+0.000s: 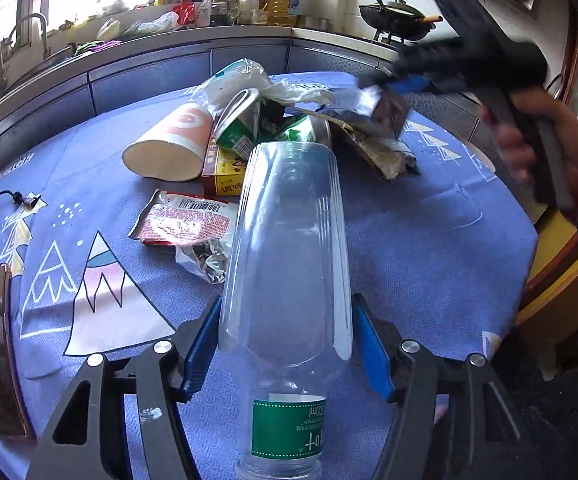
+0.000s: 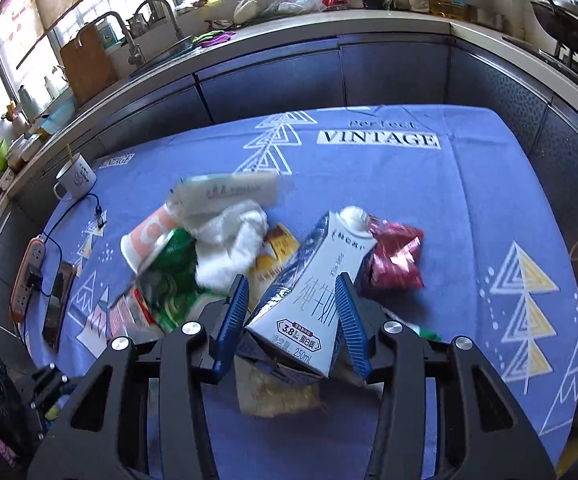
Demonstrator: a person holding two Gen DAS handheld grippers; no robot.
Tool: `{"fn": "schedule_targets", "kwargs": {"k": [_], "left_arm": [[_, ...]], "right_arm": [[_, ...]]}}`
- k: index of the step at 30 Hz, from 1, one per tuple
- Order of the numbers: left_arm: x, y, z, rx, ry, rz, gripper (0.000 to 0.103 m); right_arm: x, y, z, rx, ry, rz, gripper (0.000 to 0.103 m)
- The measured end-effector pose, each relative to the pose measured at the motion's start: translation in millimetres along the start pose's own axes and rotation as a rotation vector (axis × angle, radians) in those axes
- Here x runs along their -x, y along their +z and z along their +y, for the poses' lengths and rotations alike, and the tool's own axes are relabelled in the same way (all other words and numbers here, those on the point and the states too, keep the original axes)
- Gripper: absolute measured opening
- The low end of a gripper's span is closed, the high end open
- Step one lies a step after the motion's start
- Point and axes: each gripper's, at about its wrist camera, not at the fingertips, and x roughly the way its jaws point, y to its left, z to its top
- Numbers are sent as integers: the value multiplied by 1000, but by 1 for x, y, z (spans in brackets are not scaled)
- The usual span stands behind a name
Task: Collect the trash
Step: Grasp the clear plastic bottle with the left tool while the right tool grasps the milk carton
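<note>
A clear plastic bottle with a green label lies along my left gripper, base pointing away, and both blue pads press its sides. My right gripper is shut on a white and blue milk carton, spout end away from the camera. In the left wrist view that right gripper, held by a person's hand, carries the blurred carton just above the trash pile. In the pile lie a paper cup, a yellow box, a green can and a red wrapper.
A blue printed cloth covers the table. A red foil bag and a white crumpled bag lie by the carton. A mug, a power strip and a phone sit at the left edge. Kitchen counters run behind.
</note>
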Motion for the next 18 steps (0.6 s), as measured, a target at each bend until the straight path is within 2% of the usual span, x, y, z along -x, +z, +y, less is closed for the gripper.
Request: {"fn": "schedule_targets", "kwargs": {"k": [2, 5, 8, 12, 13, 14, 15, 17, 18], "left_arm": [[-1, 3, -1, 4, -10, -5, 79], [-4, 9, -8, -22, -23, -19, 80], [-9, 17, -16, -43, -12, -16, 81], [-14, 24, -20, -42, 8, -5, 78], [-17, 25, -21, -41, 18, 0, 73], [-20, 25, -20, -39, 30, 9, 64], [-23, 25, -18, -36, 31, 20, 64], [-20, 24, -13, -14, 21, 19, 61], [-18, 26, -11, -7, 23, 16, 61]], "right_arm": [[6, -16, -13, -30, 11, 2, 45], [10, -23, -23, -54, 17, -7, 49], [8, -19, -27, -88, 59, -19, 63], [-8, -12, -27, -93, 78, 7, 71], [-14, -12, -28, -105, 81, 20, 71], [-19, -13, -29, -118, 78, 27, 70], [-21, -15, -30, -126, 83, 30, 53], [-15, -18, -32, -143, 125, -2, 44], [-9, -19, -31, -143, 139, -25, 15]]}}
